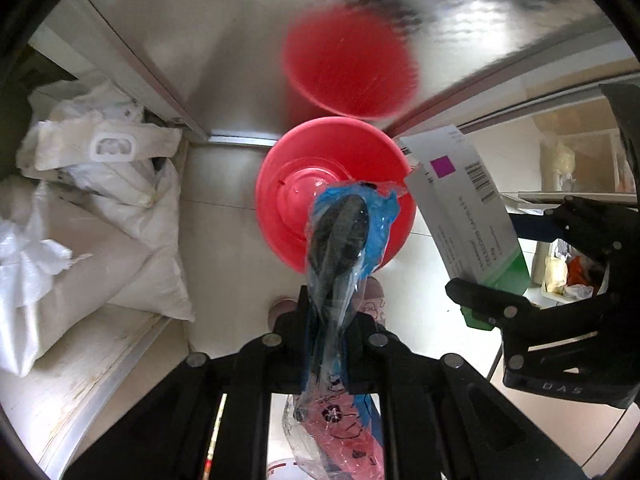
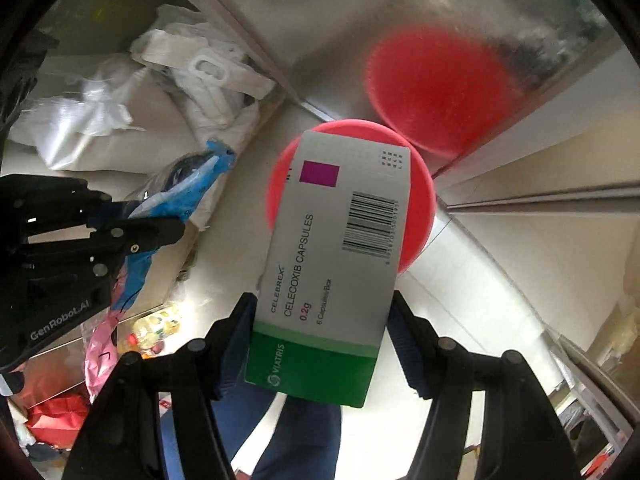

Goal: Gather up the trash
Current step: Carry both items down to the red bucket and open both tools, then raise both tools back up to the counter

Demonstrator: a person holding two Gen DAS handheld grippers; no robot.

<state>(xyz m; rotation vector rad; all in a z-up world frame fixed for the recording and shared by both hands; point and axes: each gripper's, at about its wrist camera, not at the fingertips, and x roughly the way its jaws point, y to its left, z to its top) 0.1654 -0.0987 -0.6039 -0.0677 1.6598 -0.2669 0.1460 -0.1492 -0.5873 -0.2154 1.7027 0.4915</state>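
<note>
A round red bin (image 1: pixel 280 200) stands on the pale floor below both grippers. My left gripper (image 1: pixel 330 308) is shut on a crumpled plastic wrapper (image 1: pixel 344 232), blue and clear with pink print and something dark inside, and the wrapper hangs over the bin's opening. In the right wrist view the same wrapper (image 2: pixel 192 184) sticks out of the left gripper (image 2: pixel 140 216) at the left. My right gripper (image 2: pixel 322 304) is shut on a grey and green medicine box (image 2: pixel 332 248), held above the red bin (image 2: pixel 420 208). The box (image 1: pixel 472 200) also shows at the right, in the right gripper (image 1: pixel 516 252).
A shiny steel panel (image 1: pixel 200 40) rises just behind the bin and mirrors it as a red blur (image 1: pixel 352 64). White sacks and plastic bags (image 1: pixel 120 200) are piled to the left. A person's blue trouser leg (image 2: pixel 280 420) is below the box. Cluttered shelves (image 1: pixel 568 272) stand at the right.
</note>
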